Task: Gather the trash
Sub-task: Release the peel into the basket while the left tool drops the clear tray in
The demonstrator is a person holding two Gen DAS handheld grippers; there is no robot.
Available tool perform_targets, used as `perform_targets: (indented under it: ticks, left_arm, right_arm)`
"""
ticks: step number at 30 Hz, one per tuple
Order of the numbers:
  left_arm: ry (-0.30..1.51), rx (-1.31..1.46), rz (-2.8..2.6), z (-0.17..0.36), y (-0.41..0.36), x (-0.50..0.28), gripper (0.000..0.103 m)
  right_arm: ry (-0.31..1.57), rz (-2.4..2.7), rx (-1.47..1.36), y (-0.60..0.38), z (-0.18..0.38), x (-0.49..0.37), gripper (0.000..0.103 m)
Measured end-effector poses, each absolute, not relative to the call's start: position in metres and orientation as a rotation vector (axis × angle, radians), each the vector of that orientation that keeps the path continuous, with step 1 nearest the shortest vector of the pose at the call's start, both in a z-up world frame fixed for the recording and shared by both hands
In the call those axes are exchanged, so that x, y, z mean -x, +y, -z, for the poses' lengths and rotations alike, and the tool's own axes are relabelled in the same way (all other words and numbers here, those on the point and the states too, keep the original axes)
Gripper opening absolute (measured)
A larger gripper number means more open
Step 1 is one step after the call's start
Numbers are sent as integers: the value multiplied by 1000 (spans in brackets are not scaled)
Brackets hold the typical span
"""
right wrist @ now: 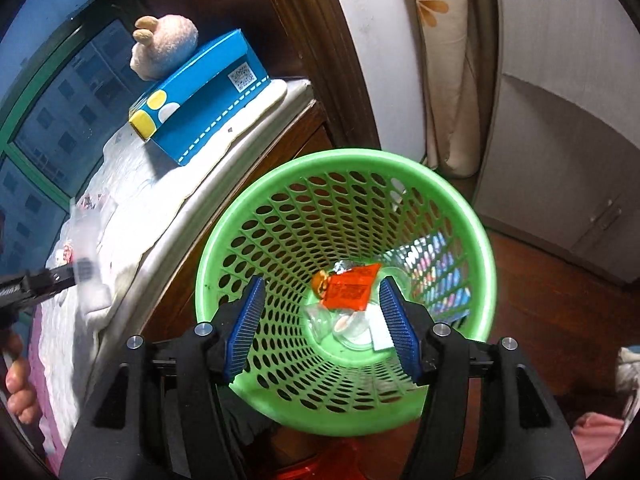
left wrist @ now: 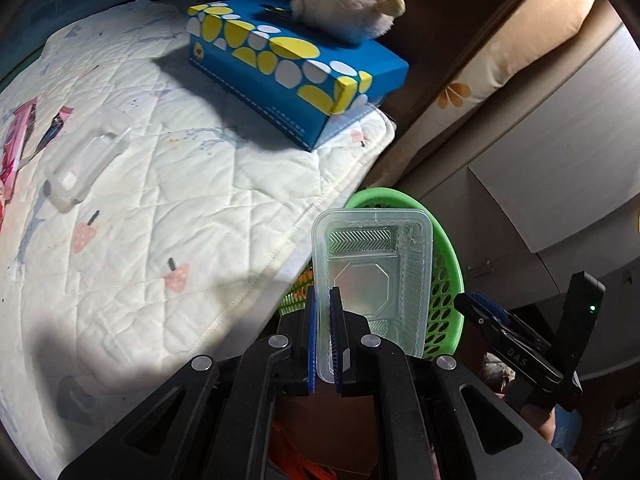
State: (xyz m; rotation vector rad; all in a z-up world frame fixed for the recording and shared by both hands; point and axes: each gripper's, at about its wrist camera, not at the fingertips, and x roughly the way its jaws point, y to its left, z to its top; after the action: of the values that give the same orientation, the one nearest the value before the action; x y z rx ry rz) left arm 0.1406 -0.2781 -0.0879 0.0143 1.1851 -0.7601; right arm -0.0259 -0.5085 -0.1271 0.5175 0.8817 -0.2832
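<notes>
Left gripper (left wrist: 324, 344) is clamped on the wall of a clear plastic container (left wrist: 372, 276) and holds it beside the quilt edge, in front of the green basket (left wrist: 444, 280). Right gripper (right wrist: 322, 328) has its jaws wide apart and holds nothing; it hangs over the mouth of the same basket (right wrist: 348, 160). Some work looks already done: an orange wrapper (right wrist: 350, 290), some clear plastic pieces and a colourful packet lie at the bottom. What is left, I judge, is to drop the container in and then to collect a clear plastic lid (left wrist: 86, 164) and the pink wrappers (left wrist: 18, 140) on the quilt (left wrist: 160, 220). The basket stands just beside the platform, under its edge, so the container must pass this edge first. The basket mouth is wide and unobstructed apart from the right gripper above it.
</notes>
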Motion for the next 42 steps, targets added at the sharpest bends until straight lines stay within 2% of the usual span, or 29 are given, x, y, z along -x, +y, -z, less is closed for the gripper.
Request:
perform_targets:
  ticks: [12, 17, 24, 26, 28, 34, 42]
  left_arm:
    - [1219, -128, 818, 108, -348, -131, 7]
    - [1232, -116, 837, 112, -355, -131, 13]
    - [1199, -103, 823, 100, -328, -129, 15]
    - [1186, -91, 808, 96, -317, -130, 27]
    - [1160, -90, 778, 90, -302, -130, 35]
    - [1110, -66, 711, 77, -260, -135, 38]
    - [1036, -51, 568, 64, -197, -147, 48]
  right_arm:
    - [857, 317, -508, -501, 123, 57, 65]
    - [846, 322, -530, -504, 122, 62, 65]
    - [839, 301, -522, -499, 116, 60, 65]
    - [838, 284, -518, -494, 114, 56, 65]
    - [833, 269, -510, -488, 111, 52, 65]
    - [828, 207, -466, -465, 99, 32, 70]
    - [831, 115, -404, -431, 87, 0, 74]
